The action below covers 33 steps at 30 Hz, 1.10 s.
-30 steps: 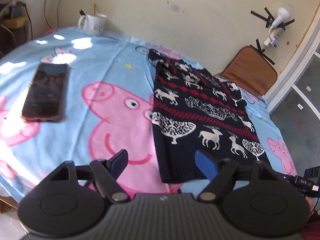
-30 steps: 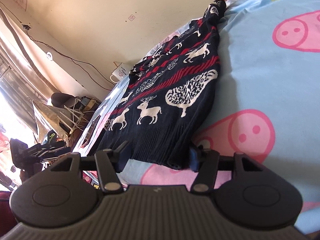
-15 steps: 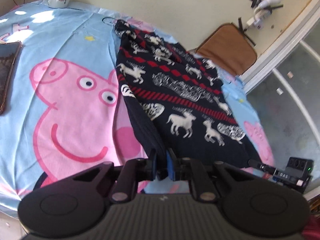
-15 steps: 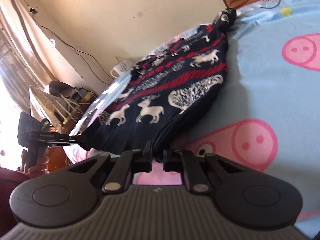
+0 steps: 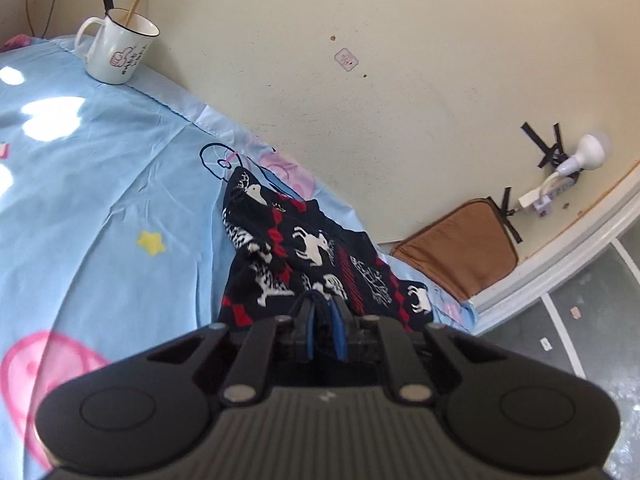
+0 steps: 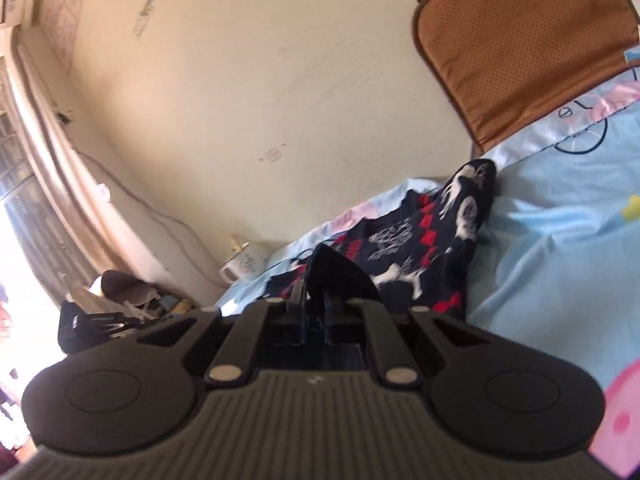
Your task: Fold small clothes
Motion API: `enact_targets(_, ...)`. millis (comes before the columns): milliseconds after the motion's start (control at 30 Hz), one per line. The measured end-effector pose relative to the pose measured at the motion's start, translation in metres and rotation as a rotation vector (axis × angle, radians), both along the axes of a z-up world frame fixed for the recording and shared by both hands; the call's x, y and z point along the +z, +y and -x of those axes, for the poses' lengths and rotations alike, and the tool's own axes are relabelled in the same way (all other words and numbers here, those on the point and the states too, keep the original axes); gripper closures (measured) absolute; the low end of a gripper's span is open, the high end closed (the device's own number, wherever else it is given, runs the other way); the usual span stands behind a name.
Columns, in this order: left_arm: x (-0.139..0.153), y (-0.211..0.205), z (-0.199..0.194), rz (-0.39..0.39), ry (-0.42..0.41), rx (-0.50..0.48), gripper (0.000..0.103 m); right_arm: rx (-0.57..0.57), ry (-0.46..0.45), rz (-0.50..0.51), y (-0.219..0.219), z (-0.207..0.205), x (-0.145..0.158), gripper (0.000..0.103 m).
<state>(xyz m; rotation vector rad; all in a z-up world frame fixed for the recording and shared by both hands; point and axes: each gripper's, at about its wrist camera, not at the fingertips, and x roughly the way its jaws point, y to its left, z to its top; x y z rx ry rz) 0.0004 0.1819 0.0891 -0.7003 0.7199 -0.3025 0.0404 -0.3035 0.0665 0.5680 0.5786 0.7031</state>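
Note:
A small navy sweater (image 5: 304, 252) with white reindeer and red bands lies on the blue pig-print sheet (image 5: 100, 208). My left gripper (image 5: 324, 312) is shut on its near hem corner and holds it lifted toward the far end. In the right wrist view my right gripper (image 6: 316, 300) is shut on the other hem corner, where a dark fold of the sweater (image 6: 424, 240) stands up between the fingers. The near half of the sweater is raised over the far half.
A white mug (image 5: 116, 50) with a stick in it stands at the sheet's far left corner by the wall, and shows in the right wrist view (image 6: 242, 268). A brown cushion (image 5: 460, 256) leans on the wall at right. Taped plug and lamp (image 5: 560, 184) hang on the wall.
Both grippers closed on the sweater's near hem corners, then lifted and carried the hem forward toward the wall end. The phone has left the left view.

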Motion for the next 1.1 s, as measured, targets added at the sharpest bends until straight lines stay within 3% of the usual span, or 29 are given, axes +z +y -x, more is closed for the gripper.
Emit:
enact_targets(33,-0.005,-0.006,-0.022,-0.033,0.008,0.008,0.086,-0.052,0.011,0.032,0.005,-0.018,-0.003,0.092)
enact_targets(67,-0.011,-0.01,-0.038,-0.071,0.032,0.028,0.067,-0.113,0.011,0.056,0.007,-0.032,-0.007,0.089)
enact_targets(100,-0.018,-0.012,-0.047,-0.103,0.065,0.057,0.06,-0.16,0.007,0.069,0.01,-0.044,-0.012,0.086)
enact_targets(133,-0.025,-0.013,-0.051,-0.122,0.095,0.073,0.059,-0.192,0.034,0.076,0.008,-0.055,-0.017,0.072)
enact_targets(167,-0.032,-0.012,-0.047,-0.122,0.104,0.048,0.057,-0.212,0.088,0.068,0.003,-0.06,-0.022,0.049)
enact_targets(200,-0.037,-0.011,-0.039,-0.123,0.1,0.017,0.054,-0.228,0.131,0.034,-0.005,-0.058,-0.025,0.047)
enact_targets(267,-0.045,-0.005,-0.016,-0.145,0.106,0.006,0.036,-0.18,0.122,-0.03,-0.019,-0.036,-0.024,0.048)
enact_targets(367,-0.055,0.004,0.023,-0.089,0.096,-0.027,0.017,-0.143,0.165,-0.047,-0.032,0.007,-0.025,0.047)
enact_targets(533,-0.065,0.0,0.045,0.011,0.132,-0.064,0.009,-0.126,0.308,-0.129,-0.047,0.068,-0.046,0.045)
enact_targets(600,-0.068,-0.004,0.04,0.055,0.125,-0.075,0.001,-0.126,0.308,-0.141,-0.041,0.08,-0.043,0.041)
enact_targets(667,-0.075,-0.009,0.031,0.066,0.141,-0.067,0.001,-0.111,0.306,-0.123,-0.031,0.081,-0.04,0.034)
enact_targets(733,-0.078,-0.013,0.027,0.08,0.125,-0.052,0.002,-0.107,0.313,-0.082,-0.017,0.069,-0.037,0.035)
enact_targets(800,-0.078,-0.019,0.024,0.054,0.125,-0.03,0.022,-0.123,0.306,-0.011,0.002,0.056,-0.035,0.035)
enact_targets(833,-0.081,-0.021,0.021,0.039,0.144,-0.035,0.05,-0.131,0.293,0.016,0.008,0.051,-0.034,0.035)
enact_targets(867,-0.085,-0.022,0.019,0.035,0.161,-0.026,0.071,-0.137,0.277,0.02,0.013,0.047,-0.035,0.036)
enact_targets(900,-0.088,-0.022,0.017,0.041,0.182,-0.02,0.077,-0.144,0.265,0.028,0.017,0.044,-0.036,0.037)
enact_targets(933,-0.09,-0.02,0.016,0.055,0.196,-0.017,0.079,-0.156,0.271,0.052,0.02,0.04,-0.038,0.053)
enact_targets(967,-0.089,-0.02,0.017,0.056,0.205,-0.013,0.08,-0.172,0.293,0.078,0.023,0.035,-0.04,0.08)
enact_targets(1033,-0.082,-0.017,0.023,0.033,0.202,-0.012,0.081,-0.176,0.342,0.033,0.018,0.031,-0.047,0.083)
enact_targets(1100,-0.07,-0.015,0.031,0.028,0.181,-0.018,0.082,-0.178,0.334,0.021,0.012,0.037,-0.039,0.085)
